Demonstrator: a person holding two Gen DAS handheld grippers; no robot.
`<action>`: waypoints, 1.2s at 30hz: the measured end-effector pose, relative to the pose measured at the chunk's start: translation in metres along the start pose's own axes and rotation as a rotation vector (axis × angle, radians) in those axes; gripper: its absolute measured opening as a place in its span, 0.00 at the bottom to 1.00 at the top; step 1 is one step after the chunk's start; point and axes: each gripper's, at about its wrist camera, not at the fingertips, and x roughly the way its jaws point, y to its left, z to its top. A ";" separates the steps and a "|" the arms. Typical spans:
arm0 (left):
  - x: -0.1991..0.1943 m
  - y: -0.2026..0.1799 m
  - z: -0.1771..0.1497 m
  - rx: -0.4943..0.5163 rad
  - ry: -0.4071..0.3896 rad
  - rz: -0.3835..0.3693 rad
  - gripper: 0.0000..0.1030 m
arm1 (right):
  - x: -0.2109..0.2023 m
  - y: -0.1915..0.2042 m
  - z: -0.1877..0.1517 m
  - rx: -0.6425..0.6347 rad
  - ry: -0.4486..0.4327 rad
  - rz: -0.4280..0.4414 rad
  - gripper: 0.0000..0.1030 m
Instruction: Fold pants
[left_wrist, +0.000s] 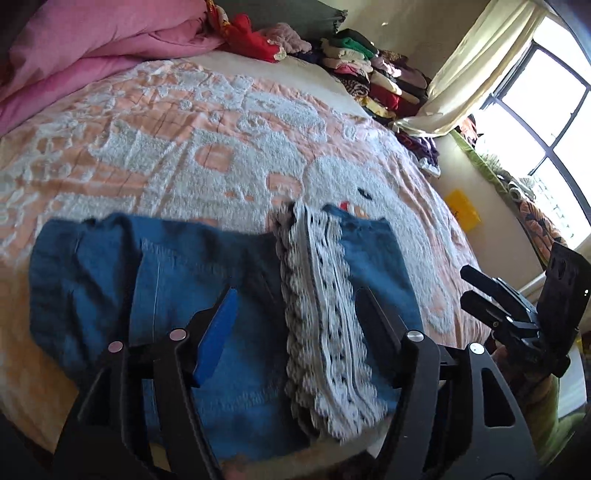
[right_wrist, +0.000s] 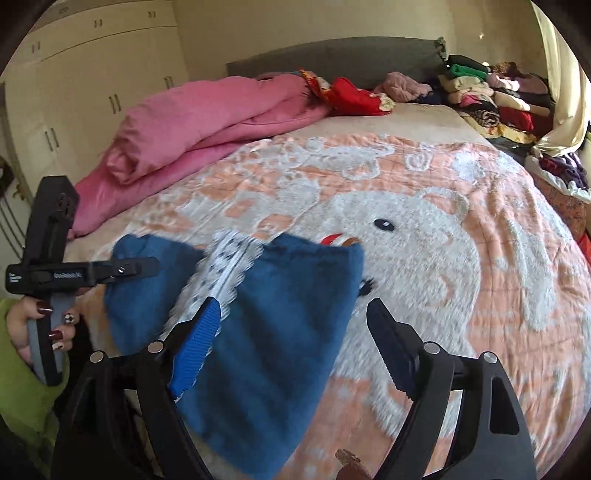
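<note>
The blue pants (left_wrist: 207, 280) lie folded into a compact rectangle on the bed, with a grey-white lace trim strip (left_wrist: 325, 314) running down them. They also show in the right wrist view (right_wrist: 280, 321). My left gripper (left_wrist: 295, 299) hovers open just above the pants, its jaws straddling the lace strip, holding nothing. My right gripper (right_wrist: 291, 310) is open and empty above the pants' right part. The right gripper shows at the right edge of the left wrist view (left_wrist: 476, 284), and the left gripper at the left of the right wrist view (right_wrist: 147, 266).
The bed has a peach and white bear blanket (right_wrist: 424, 229). A pink duvet (right_wrist: 199, 125) is bunched at the far left. Stacks of folded clothes (right_wrist: 487, 99) sit at the far right by the headboard (right_wrist: 332, 55). A window (left_wrist: 546, 122) is to the right.
</note>
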 end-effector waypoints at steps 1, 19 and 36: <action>0.000 -0.002 -0.005 0.005 0.014 -0.001 0.40 | -0.001 0.003 -0.004 0.000 0.007 0.020 0.78; 0.034 -0.007 -0.069 -0.115 0.203 -0.079 0.11 | -0.007 0.027 -0.050 -0.035 0.092 0.063 0.66; 0.029 -0.016 -0.076 0.046 0.188 0.042 0.18 | 0.045 0.035 -0.073 -0.067 0.282 0.028 0.35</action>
